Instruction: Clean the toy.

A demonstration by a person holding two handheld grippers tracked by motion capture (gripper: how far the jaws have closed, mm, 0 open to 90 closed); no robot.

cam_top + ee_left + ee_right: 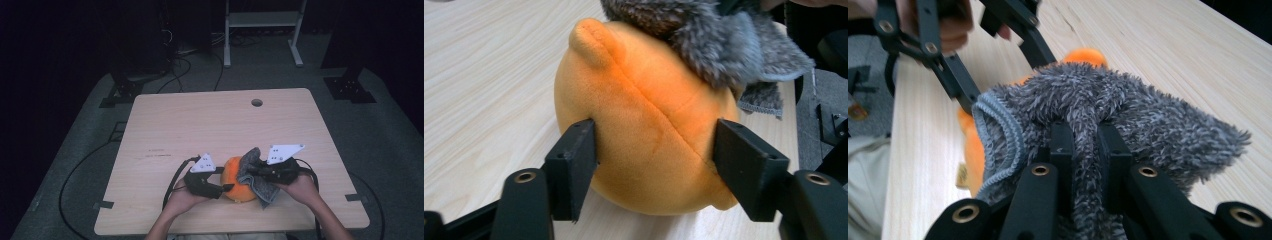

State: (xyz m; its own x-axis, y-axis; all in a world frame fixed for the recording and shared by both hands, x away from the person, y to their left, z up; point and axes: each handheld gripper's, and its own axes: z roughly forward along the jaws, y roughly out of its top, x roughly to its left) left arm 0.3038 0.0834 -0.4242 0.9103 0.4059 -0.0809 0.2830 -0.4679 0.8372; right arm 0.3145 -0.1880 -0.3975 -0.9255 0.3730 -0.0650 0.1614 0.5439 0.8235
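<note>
While it sits low and just right of centre in the high view, the orange plush toy (235, 186) reads as a rounded, soft ball of short fleece; the left gripper view shows a stitched seam running down its middle and a small raised nub at its upper left. A grey fluffy cloth (256, 175) with a sewn hem is draped over the toy's right side and top, hiding that part of it. Both rest on a pale wooden table (200, 125) with a round hole (257, 102) near its far edge; beyond the table, at the top of the frame, stand a white frame (262, 30) and loose cables on a dark floor. The left gripper (227, 187) comes in from the lower left, and in its own view the toy fills the gap between the two black pads (574, 165), which touch its flanks on either side, so the toy is gripped. The right gripper (1083, 150) comes in from the lower right, its jaws pinched tight on a fold of the cloth, which bunches up between them and spreads over the toy beyond.
</note>
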